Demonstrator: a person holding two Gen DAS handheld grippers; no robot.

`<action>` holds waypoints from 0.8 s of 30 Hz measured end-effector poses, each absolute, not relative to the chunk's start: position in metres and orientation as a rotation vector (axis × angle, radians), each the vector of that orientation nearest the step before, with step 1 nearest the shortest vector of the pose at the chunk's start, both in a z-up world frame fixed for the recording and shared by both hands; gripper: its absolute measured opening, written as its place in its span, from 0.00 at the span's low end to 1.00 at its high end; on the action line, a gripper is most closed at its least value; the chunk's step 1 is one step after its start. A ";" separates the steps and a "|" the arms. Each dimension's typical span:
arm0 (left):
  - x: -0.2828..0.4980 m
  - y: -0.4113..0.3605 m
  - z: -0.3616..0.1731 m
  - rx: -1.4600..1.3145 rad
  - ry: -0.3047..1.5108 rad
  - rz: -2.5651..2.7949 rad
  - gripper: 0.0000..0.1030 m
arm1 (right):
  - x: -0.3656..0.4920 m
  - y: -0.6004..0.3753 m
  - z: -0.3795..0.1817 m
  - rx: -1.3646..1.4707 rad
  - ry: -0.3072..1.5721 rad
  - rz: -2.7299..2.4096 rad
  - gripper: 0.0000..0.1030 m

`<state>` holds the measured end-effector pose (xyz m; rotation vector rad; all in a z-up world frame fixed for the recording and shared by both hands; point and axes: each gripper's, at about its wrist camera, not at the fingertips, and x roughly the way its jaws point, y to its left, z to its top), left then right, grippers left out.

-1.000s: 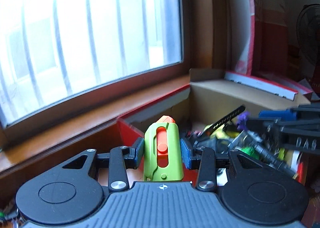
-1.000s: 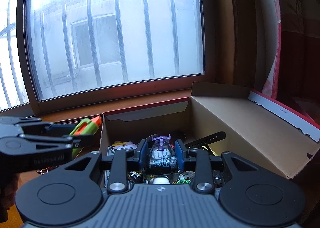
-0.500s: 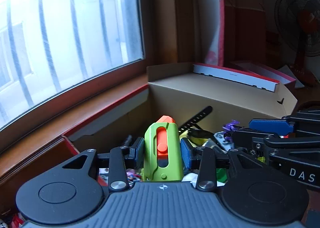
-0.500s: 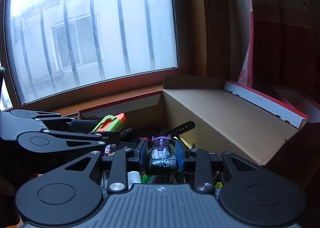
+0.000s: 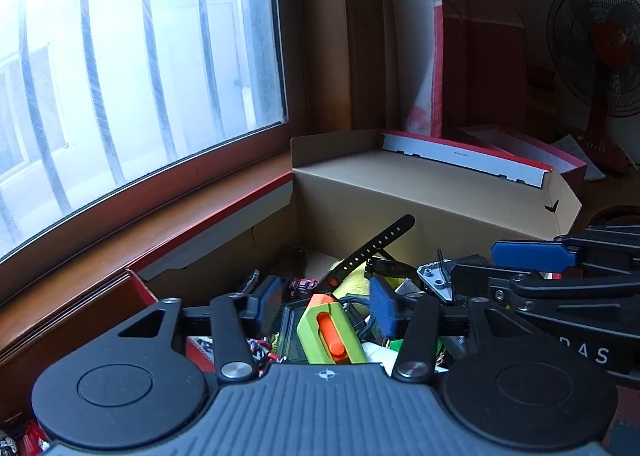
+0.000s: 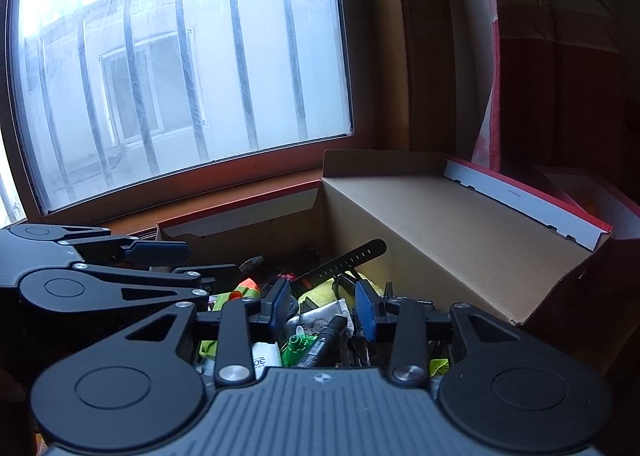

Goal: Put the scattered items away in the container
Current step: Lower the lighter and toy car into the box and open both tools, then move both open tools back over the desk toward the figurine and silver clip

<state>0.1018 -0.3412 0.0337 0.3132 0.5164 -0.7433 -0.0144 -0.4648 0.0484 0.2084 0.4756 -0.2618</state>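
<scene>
Two grippers hang over the cardboard box (image 5: 420, 192), each with jaws that have just been opening. Nearest, the left gripper (image 5: 326, 306) stands apart around the green-and-orange toy (image 5: 326, 332), which lies tilted on the pile, pads clear of it. It looks a light, stiff plastic shell, best pinched across its flat sides. The right gripper (image 6: 322, 308) is parted with nothing between its pads. Only its view shows the white tube (image 6: 266, 356); farther back, the black strap (image 6: 348, 258) appears in both. The dark purple-topped toy's resting place, probably in the clutter, I cannot make out.
</scene>
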 end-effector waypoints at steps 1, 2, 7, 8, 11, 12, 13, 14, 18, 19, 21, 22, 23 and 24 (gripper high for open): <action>0.101 -0.339 0.034 0.312 0.515 -0.739 0.54 | -0.015 -0.464 0.049 0.208 0.474 -0.261 0.40; 0.100 -0.336 0.035 0.307 0.515 -0.730 0.59 | -0.015 -0.463 0.050 0.208 0.472 -0.260 0.40; 0.094 -0.306 0.040 0.257 0.513 -0.671 0.82 | -0.017 -0.454 0.057 0.213 0.457 -0.238 0.47; 0.092 -0.297 0.041 0.250 0.511 -0.656 0.85 | -0.017 -0.451 0.058 0.212 0.454 -0.229 0.49; 0.089 -0.265 0.042 0.236 0.513 -0.604 0.87 | -0.012 -0.436 0.061 0.204 0.452 -0.197 0.51; 0.088 -0.253 0.042 0.233 0.516 -0.582 0.89 | -0.010 -0.430 0.062 0.203 0.453 -0.182 0.51; 0.087 -0.240 0.041 0.229 0.519 -0.560 0.89 | -0.007 -0.421 0.063 0.200 0.455 -0.165 0.51; 0.086 -0.226 0.040 0.224 0.523 -0.536 0.90 | -0.004 -0.413 0.063 0.197 0.456 -0.149 0.51; 0.088 -0.169 0.032 0.200 0.560 -0.429 0.90 | 0.007 -0.373 0.066 0.159 0.467 -0.071 0.53; 0.089 -0.155 0.030 0.191 0.577 -0.405 0.90 | 0.010 -0.362 0.067 0.149 0.471 -0.050 0.54; 0.091 -0.127 0.024 0.171 0.611 -0.355 0.90 | 0.016 -0.340 0.068 0.126 0.477 -0.008 0.54; 0.092 -0.114 0.020 0.160 0.626 -0.329 0.90 | 0.020 -0.329 0.067 0.117 0.484 0.012 0.54; 0.093 -0.100 0.017 0.148 0.641 -0.303 0.90 | 0.024 -0.317 0.067 0.108 0.491 0.031 0.54; 0.095 -0.087 0.014 0.139 0.654 -0.276 0.90 | 0.028 -0.306 0.066 0.098 0.498 0.051 0.54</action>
